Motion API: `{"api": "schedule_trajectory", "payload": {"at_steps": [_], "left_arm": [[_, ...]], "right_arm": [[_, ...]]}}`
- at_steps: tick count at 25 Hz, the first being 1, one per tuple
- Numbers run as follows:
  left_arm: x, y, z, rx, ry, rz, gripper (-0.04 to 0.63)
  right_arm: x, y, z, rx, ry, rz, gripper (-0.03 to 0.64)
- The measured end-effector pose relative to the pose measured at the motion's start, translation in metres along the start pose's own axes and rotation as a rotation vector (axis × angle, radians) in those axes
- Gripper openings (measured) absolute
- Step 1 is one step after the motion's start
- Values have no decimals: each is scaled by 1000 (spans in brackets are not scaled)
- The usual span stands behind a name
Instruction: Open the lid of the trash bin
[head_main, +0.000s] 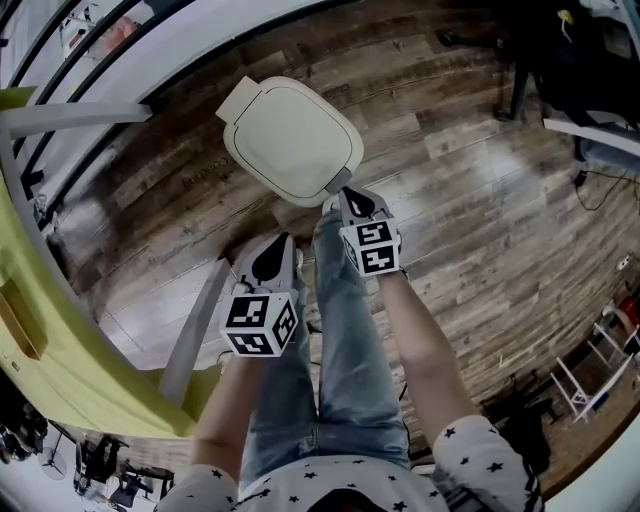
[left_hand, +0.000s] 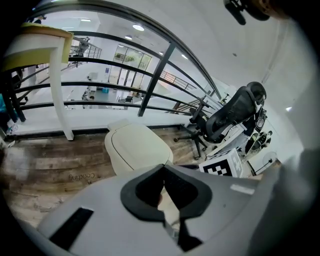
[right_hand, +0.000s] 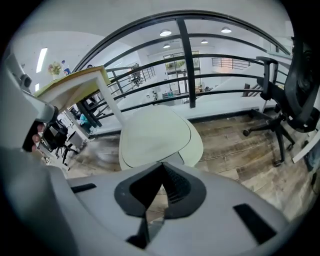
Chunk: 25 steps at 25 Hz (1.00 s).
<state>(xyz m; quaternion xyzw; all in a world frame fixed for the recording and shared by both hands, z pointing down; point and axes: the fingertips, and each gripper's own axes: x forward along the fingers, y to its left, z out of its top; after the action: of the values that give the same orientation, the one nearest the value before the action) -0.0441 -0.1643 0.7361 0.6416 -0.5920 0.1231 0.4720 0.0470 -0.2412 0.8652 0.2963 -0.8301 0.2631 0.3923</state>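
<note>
A cream trash bin (head_main: 292, 138) stands on the wooden floor with its lid (right_hand: 156, 136) down and flat. My right gripper (head_main: 347, 196) is shut, its tips just at the lid's near edge beside the small front tab (head_main: 333, 183); I cannot tell if they touch it. My left gripper (head_main: 277, 243) is shut too and hangs further back, to the left of the bin's front, holding nothing. The bin (left_hand: 135, 148) also shows ahead of the left gripper (left_hand: 164, 167), and the right gripper (right_hand: 162, 166) points at the lid's front.
A black railing (head_main: 90, 60) runs behind the bin. A yellow-edged table (head_main: 60, 330) with a white leg (head_main: 192, 335) stands at my left. A black office chair (right_hand: 292, 95) is at the right. My legs in jeans (head_main: 345, 350) are below the grippers.
</note>
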Motion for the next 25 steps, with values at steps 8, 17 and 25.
{"api": "schedule_trajectory", "payload": {"at_steps": [8, 17, 25], "left_arm": [[3, 3, -7, -11, 11, 3, 11], [6, 8, -12, -16, 19, 2, 11], [7, 4, -14, -12, 25, -7, 11]], "right_arm": [[15, -8, -8, -20, 44, -7, -6], [21, -10, -12, 36, 67, -22, -6], [22, -11, -14, 27, 76, -16, -6]]}}
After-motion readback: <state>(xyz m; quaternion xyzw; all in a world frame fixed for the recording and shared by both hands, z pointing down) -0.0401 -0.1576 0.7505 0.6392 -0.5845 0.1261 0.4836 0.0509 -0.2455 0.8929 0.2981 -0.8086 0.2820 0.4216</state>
